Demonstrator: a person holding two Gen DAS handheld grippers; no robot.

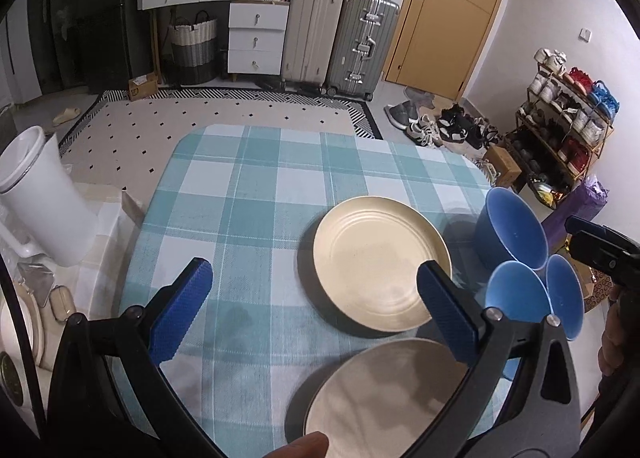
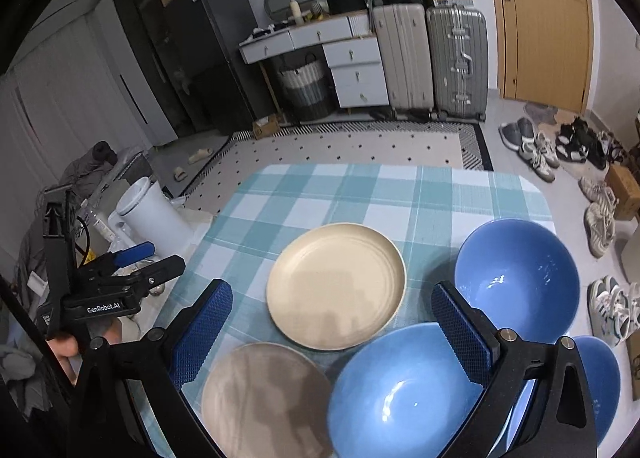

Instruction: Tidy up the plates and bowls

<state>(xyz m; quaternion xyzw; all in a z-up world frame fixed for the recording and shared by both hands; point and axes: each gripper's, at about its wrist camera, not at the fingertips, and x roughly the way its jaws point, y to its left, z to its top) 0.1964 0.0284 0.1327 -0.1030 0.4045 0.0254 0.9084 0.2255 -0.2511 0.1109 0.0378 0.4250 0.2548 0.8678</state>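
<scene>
right gripper (image 2: 332, 332): jaws wide, holding nothing
near bowl (image 2: 400, 390): right under it, glossy, could skid into the cream plate (image 2: 336, 284)

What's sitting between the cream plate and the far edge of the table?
Nothing: the right wrist view shows only bare checked tablecloth from the cream plate to the far edge. The left wrist view agrees.
</scene>
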